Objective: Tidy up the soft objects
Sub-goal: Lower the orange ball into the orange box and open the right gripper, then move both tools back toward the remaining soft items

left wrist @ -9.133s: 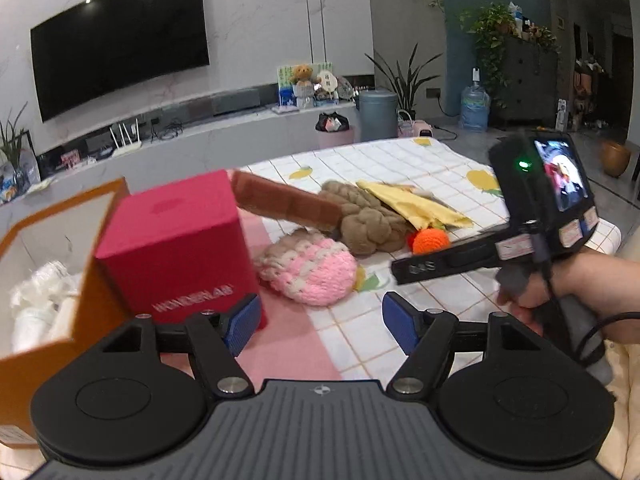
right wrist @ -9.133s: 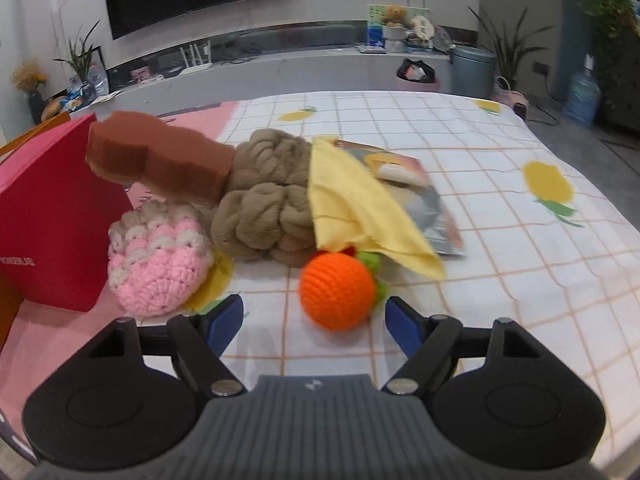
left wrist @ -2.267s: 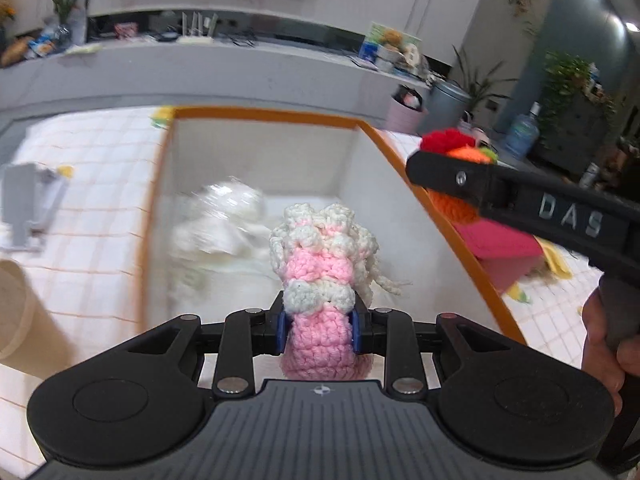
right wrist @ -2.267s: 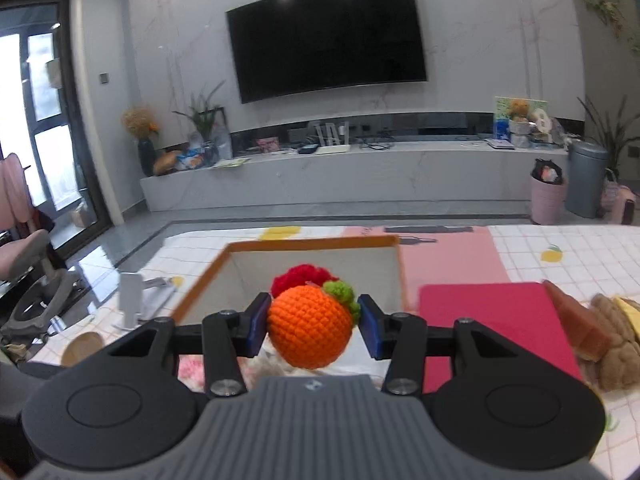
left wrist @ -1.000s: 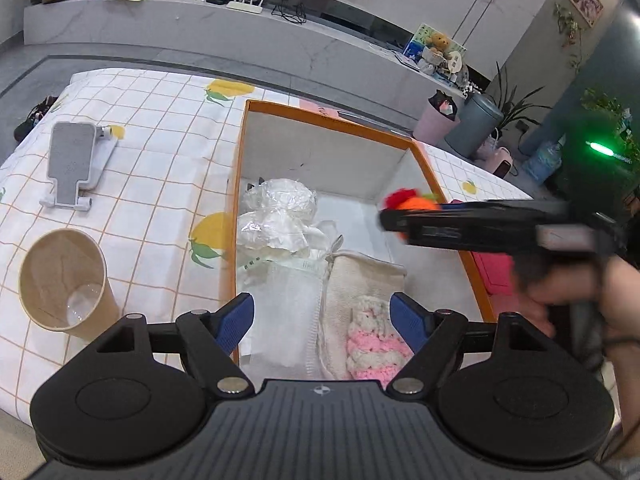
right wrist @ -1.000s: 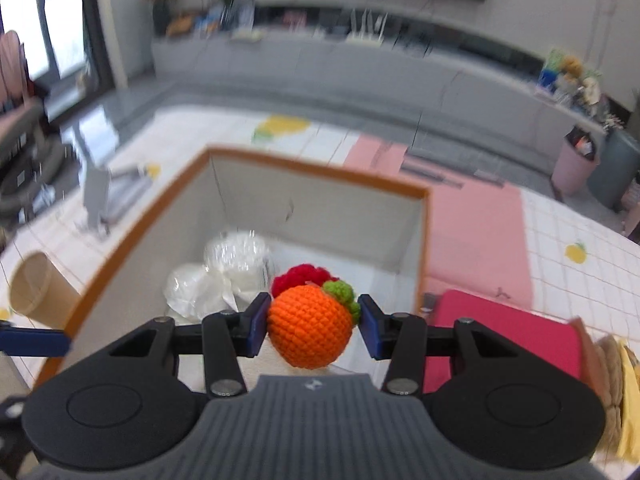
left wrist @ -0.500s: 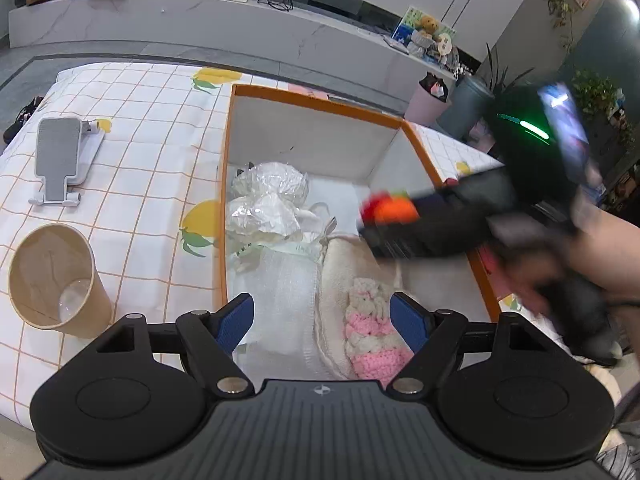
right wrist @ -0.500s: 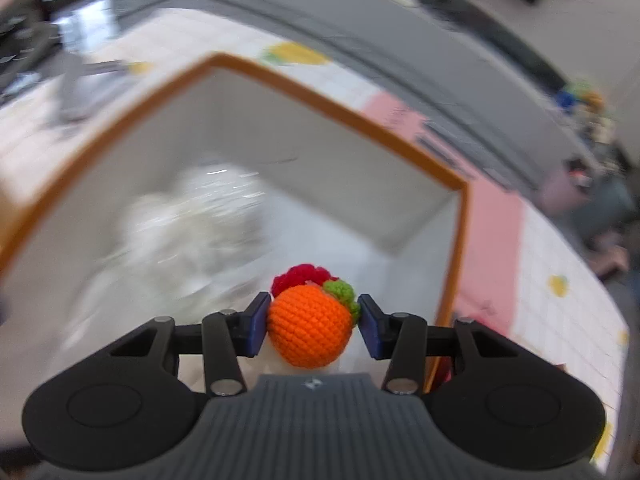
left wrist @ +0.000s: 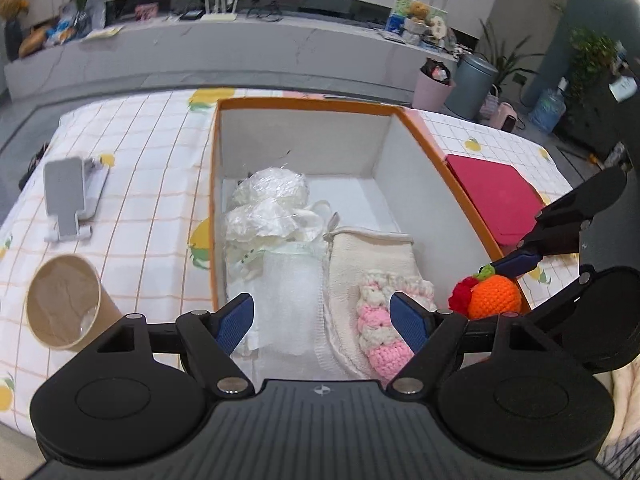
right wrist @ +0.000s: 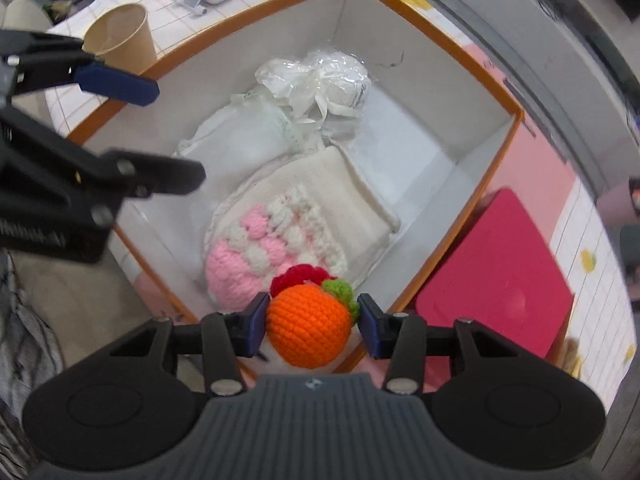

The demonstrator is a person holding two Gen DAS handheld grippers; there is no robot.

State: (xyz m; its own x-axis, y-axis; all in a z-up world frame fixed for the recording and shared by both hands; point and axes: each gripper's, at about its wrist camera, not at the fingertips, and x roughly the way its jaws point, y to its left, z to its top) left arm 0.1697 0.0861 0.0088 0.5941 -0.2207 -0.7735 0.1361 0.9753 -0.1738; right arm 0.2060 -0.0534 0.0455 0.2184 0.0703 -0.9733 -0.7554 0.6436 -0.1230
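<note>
My right gripper is shut on an orange crochet ball with a red and green top. It points steeply down over the near corner of an orange-rimmed box. In the left wrist view the ball hangs at the box's right wall. A pink and white knit piece lies inside on a cream knit cloth. My left gripper stands open above the box with nothing between its fingers, and the pink knit lies below it.
White plastic-wrapped bundles fill the box's far left part. A red box stands right of the orange box. A paper cup and a grey phone stand sit on the checked tablecloth to the left.
My right gripper, still holding the orange ball, has tipped further down and swung from over the box's middle to its near right wall. The left gripper rolled a little and stays open.
</note>
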